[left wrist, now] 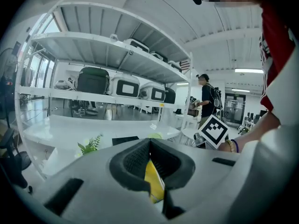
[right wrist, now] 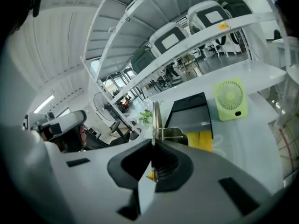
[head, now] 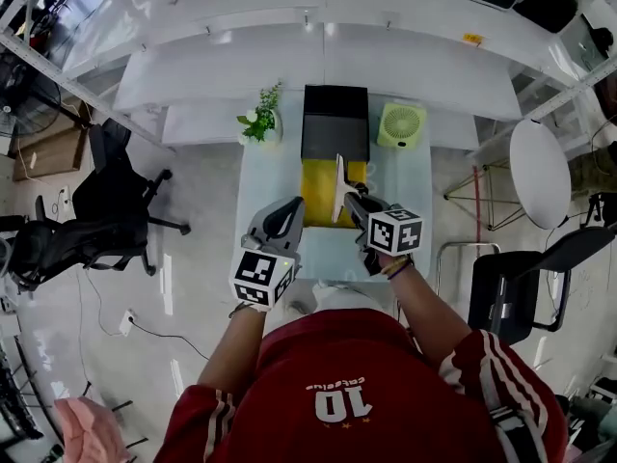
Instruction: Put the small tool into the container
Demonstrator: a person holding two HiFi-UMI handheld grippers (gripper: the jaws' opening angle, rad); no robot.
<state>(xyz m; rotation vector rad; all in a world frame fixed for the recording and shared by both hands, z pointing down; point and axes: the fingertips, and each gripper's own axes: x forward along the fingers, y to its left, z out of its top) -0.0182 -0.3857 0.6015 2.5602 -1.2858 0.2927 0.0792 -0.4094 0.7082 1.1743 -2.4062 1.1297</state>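
Note:
A thin flat metal tool [head: 338, 186] stands upright, edge-on, with my right gripper [head: 351, 201] shut on its lower end. In the right gripper view the tool [right wrist: 155, 120] rises out of the closed jaws, in front of the black open container [right wrist: 190, 112]. That container [head: 335, 123] sits at the back middle of the white table, and a yellow block [head: 323, 196] lies just in front of it. My left gripper [head: 287, 212] hovers to the left of the tool, shut, with nothing held. Through its jaws [left wrist: 149, 143] only a sliver of yellow shows.
A small potted plant [head: 260, 119] stands left of the container and a green desk fan [head: 401, 125] to its right. White shelving runs behind the table [head: 405, 186]. A black office chair [head: 106, 210] stands on the floor at left, another chair [head: 525, 287] at right.

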